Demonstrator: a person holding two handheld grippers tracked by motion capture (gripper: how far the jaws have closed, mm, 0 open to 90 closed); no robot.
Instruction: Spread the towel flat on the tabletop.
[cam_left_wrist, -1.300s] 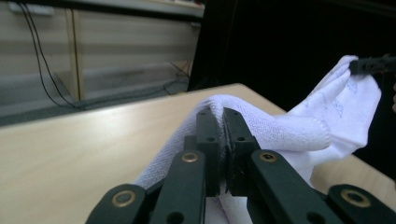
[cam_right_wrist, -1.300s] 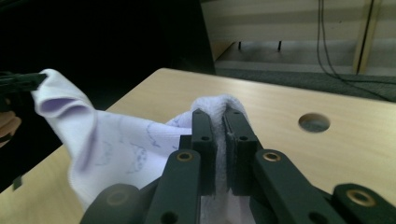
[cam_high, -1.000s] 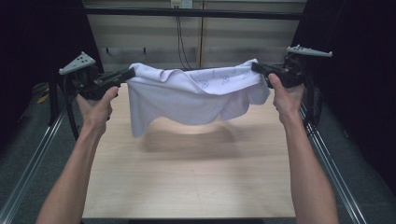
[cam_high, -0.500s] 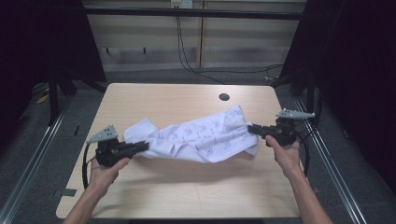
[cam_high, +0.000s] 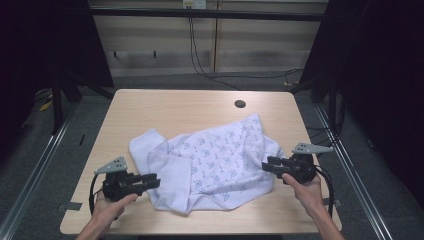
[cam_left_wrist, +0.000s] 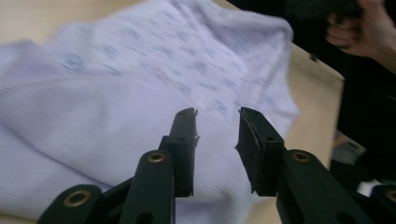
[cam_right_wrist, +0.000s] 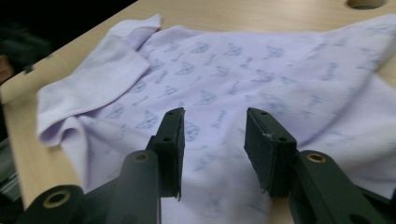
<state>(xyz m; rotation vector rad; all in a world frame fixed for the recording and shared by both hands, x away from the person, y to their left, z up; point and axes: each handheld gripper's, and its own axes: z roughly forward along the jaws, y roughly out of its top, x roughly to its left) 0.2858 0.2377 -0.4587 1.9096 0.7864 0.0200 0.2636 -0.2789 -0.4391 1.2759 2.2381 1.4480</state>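
cloth lying rumpled on my worktop | left gripper fingers just opened – gap empty | right gripper same – holding nothing

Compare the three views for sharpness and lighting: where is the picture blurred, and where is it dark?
High view: the table is evenly lit and fairly sharp, its surroundings nearly black. Left gripper view: the cloth is smeared soft, the left tool crisper. Right gripper view: the printed cloth is mildly blurred, softer at the edges, and the top left corner is dark.
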